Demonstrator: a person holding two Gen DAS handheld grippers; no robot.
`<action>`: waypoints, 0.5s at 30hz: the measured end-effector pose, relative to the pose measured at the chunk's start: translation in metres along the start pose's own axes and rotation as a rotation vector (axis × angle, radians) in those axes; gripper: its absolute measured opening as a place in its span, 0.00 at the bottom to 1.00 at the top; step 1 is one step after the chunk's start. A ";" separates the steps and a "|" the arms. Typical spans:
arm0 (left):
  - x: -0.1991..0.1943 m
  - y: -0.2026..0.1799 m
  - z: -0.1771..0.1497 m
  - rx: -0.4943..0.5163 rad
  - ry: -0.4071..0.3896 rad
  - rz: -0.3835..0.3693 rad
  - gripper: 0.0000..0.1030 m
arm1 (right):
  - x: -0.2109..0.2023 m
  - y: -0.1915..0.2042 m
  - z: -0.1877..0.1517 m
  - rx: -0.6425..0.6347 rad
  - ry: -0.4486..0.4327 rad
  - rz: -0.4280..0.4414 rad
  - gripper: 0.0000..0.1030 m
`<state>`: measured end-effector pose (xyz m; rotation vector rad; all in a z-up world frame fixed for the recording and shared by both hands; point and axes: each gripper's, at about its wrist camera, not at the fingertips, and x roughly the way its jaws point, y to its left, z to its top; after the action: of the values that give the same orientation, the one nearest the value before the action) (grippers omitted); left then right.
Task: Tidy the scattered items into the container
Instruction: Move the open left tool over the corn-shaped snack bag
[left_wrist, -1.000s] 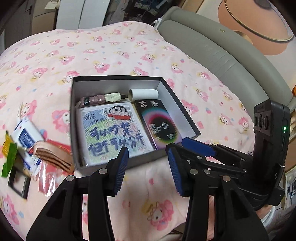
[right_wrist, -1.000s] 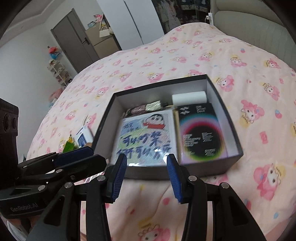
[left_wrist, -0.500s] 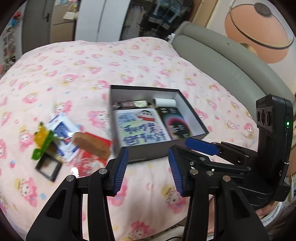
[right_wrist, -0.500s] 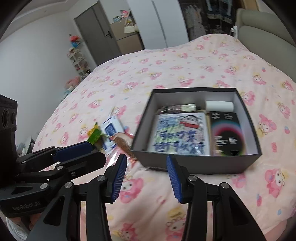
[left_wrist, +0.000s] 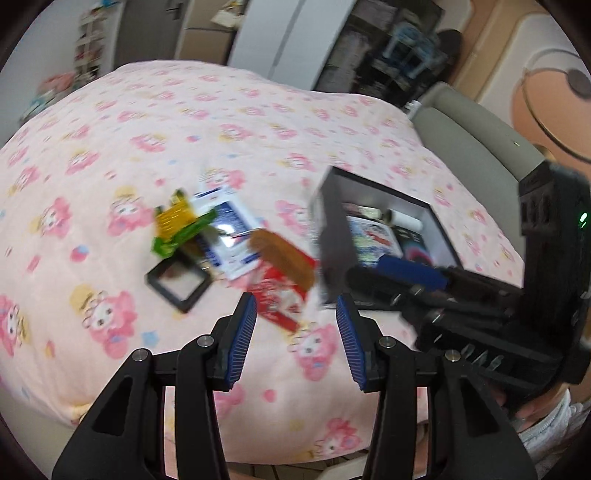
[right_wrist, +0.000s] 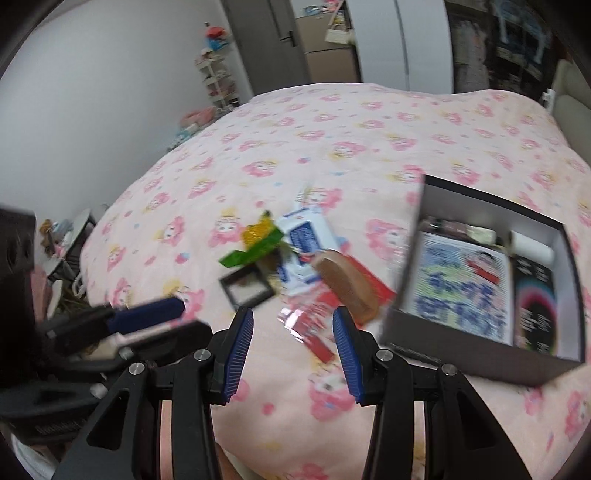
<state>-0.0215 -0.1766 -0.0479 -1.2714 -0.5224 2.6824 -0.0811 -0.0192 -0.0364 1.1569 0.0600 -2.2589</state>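
A dark open box (left_wrist: 334, 236) (right_wrist: 480, 363) sits on the pink bed, holding a cartoon picture pad (right_wrist: 458, 288), a black packet (right_wrist: 535, 306) and a white roll (right_wrist: 532, 247). Left of it lies a loose pile: a brown comb (left_wrist: 282, 258) (right_wrist: 349, 282), a red packet (left_wrist: 277, 299) (right_wrist: 317, 317), a blue-and-white pack (left_wrist: 229, 229) (right_wrist: 308, 236), a yellow-green wrapper (left_wrist: 177, 225) (right_wrist: 258, 243) and a small black square frame (left_wrist: 179, 286) (right_wrist: 247, 290). My left gripper (left_wrist: 295, 330) and right gripper (right_wrist: 293, 339) hover open and empty over the bed's near edge, just short of the pile.
The bed's pink cartoon-print blanket (left_wrist: 110, 155) stretches far behind the pile. A grey padded headboard (left_wrist: 476, 140) runs along the right. Wardrobe doors (right_wrist: 380, 40), shelves and a white wall (right_wrist: 110, 92) stand beyond the bed.
Both grippers have swung left from over the box toward the scattered pile, rolling as they went. The box now lies to the right in both views. The jaws kept the same width.
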 end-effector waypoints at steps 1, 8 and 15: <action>0.002 0.007 0.000 -0.016 0.003 0.005 0.44 | 0.006 0.004 0.004 -0.005 -0.001 0.010 0.39; 0.013 0.055 0.000 -0.113 -0.010 0.009 0.44 | 0.042 0.018 0.014 -0.045 0.053 0.000 0.39; 0.042 0.095 -0.002 -0.217 -0.001 0.044 0.44 | 0.091 0.026 0.019 -0.097 0.133 -0.024 0.39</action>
<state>-0.0431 -0.2539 -0.1138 -1.3481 -0.8143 2.7223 -0.1220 -0.0902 -0.0879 1.2587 0.2352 -2.1717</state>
